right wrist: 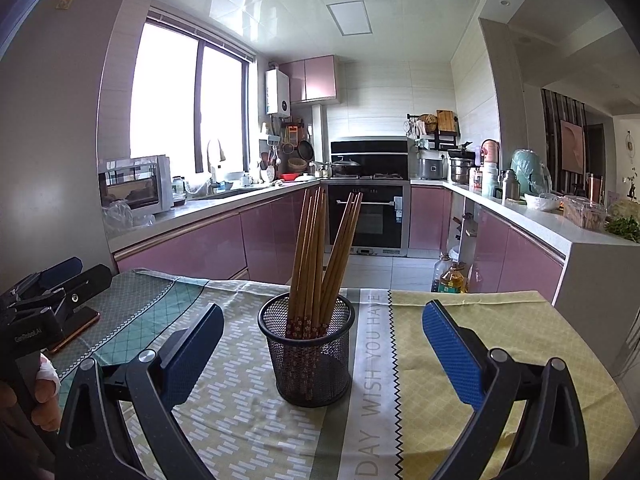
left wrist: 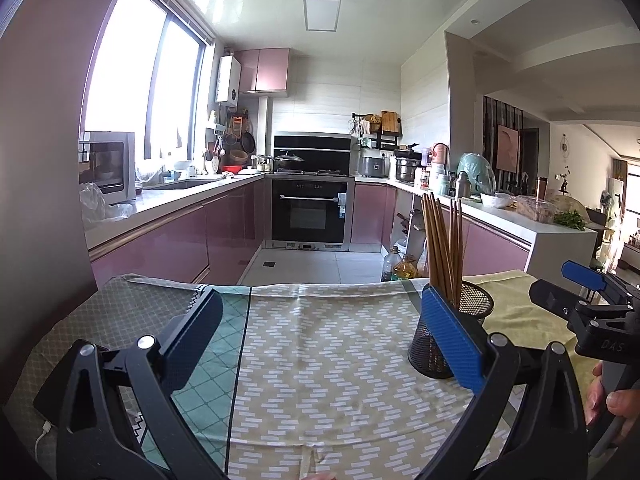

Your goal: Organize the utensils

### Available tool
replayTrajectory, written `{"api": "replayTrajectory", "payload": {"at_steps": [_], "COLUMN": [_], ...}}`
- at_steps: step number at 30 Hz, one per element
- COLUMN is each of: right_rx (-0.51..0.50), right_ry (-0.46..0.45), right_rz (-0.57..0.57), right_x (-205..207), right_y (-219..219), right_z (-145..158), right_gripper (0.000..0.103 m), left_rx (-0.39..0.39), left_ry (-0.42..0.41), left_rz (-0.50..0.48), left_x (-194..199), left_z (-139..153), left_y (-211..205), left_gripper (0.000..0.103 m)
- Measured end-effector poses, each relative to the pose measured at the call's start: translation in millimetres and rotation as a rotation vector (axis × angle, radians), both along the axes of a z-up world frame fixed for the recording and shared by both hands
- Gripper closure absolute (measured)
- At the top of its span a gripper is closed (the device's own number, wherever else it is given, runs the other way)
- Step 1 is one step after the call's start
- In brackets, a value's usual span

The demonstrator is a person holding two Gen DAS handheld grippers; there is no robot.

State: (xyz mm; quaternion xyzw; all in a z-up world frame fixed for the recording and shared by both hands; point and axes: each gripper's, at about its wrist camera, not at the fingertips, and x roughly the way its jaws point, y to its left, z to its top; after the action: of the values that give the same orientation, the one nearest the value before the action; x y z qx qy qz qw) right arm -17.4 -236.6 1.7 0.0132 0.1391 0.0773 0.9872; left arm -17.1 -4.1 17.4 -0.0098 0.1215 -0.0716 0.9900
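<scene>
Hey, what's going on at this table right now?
A person is holding a claw in each hand over a cloth-covered table in a kitchen. Both the left claw and the right claw are open and empty. A bundle of wooden chopsticks stands upright in a black mesh holder, which sits in front of the right claw, between its open fingers. No other utensils show on the cloth, so the sorting looks about finished.

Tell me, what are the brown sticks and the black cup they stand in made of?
The sticks are chopsticks, probably wood or bamboo: matte brown, with a red flowered band near the bottom. The cup looks like black metal wire mesh: you can see through its fine grid to the chopsticks inside, though coated wire or plastic cannot be ruled out.
</scene>
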Motion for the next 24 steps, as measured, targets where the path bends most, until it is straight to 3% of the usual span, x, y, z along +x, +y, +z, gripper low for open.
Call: {"api": "replayTrajectory", "payload": {"at_steps": [24], "right_rx": [0.005], "right_ry": [0.006], "right_rz": [-0.001], "right_x": [2.3], "right_y": [0.4], "right_z": [-3.2], "right_gripper": [0.007], "left_rx": [-0.003], "left_ry": [0.006], "left_rz": [-0.010], "left_x": [0.8], "left_z": [-0.9], "left_y": [-1.1], "left_gripper": [0.005]}}
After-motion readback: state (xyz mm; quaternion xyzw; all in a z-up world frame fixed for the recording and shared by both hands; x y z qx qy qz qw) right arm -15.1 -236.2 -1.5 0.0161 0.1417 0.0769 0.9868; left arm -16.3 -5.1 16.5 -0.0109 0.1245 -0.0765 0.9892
